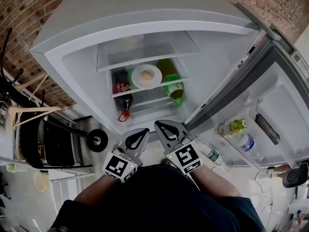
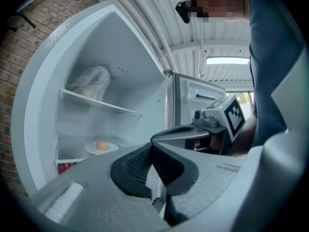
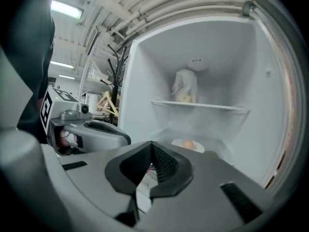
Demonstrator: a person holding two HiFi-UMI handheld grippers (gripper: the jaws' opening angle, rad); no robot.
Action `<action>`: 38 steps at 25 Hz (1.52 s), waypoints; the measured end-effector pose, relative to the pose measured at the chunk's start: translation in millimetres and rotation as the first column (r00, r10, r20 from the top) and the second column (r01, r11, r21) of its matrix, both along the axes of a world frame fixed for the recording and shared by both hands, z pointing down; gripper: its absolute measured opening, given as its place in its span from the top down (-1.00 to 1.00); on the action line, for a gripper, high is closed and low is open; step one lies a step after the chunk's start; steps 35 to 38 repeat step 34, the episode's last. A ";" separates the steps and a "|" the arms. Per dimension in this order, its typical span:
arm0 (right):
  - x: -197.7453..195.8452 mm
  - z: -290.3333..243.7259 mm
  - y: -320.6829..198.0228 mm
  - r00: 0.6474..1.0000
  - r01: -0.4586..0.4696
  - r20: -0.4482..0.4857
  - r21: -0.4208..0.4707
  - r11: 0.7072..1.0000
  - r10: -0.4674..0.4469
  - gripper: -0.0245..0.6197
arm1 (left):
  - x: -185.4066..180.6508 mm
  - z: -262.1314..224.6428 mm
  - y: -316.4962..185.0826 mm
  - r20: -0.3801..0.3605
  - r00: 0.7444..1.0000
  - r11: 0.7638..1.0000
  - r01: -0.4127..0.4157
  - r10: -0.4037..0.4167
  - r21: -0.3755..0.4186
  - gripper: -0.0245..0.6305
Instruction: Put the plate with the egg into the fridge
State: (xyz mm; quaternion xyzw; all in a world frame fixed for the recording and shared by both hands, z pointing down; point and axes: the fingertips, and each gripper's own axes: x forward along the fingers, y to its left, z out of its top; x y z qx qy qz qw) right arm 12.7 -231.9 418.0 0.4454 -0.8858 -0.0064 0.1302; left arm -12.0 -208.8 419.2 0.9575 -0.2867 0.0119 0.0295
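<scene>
Both left gripper [image 1: 145,131] and right gripper [image 1: 158,124] have fingers closed, empty.

Room contents as I saw them from where I stood.

- **Walls:** a red brick wall [image 1: 41,13] stood to my left, with more of the same brick at upper right.
- **Ceiling:** the white ribbed ceiling [image 2: 154,13] had pipes running along it, and its strip lights [image 2: 227,60] were lit.
- **Floor:** the pale floor [image 1: 236,175] was smooth.
- **Furniture, all on my left:**
  - A black coat stand [image 1: 10,52] had curved hooks.
  - A wooden hanger [image 1: 29,112] hung close beside it.
  - A dark rack [image 1: 53,144] held black trays and stood on a black wheel [image 1: 98,140].
</scene>
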 end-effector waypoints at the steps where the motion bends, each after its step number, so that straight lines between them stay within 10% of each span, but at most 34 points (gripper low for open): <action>1: 1.2 0.2 3.6 0.999 0.000 0.033 0.001 1.000 0.000 0.90 | 0.8 -0.9 -0.2 -0.002 1.000 1.000 0.000 0.000 0.001 0.91; 10: 13.2 6.5 18.3 0.972 -0.027 0.233 -0.023 0.999 0.032 0.90 | 6.7 2.4 2.9 -0.002 1.000 1.000 -0.002 0.002 -0.005 0.91; 38: 11.7 11.2 19.7 0.971 0.003 0.238 -0.036 0.999 0.006 0.90 | 9.6 -0.8 4.6 -0.004 1.000 1.000 0.015 -0.015 -0.014 0.91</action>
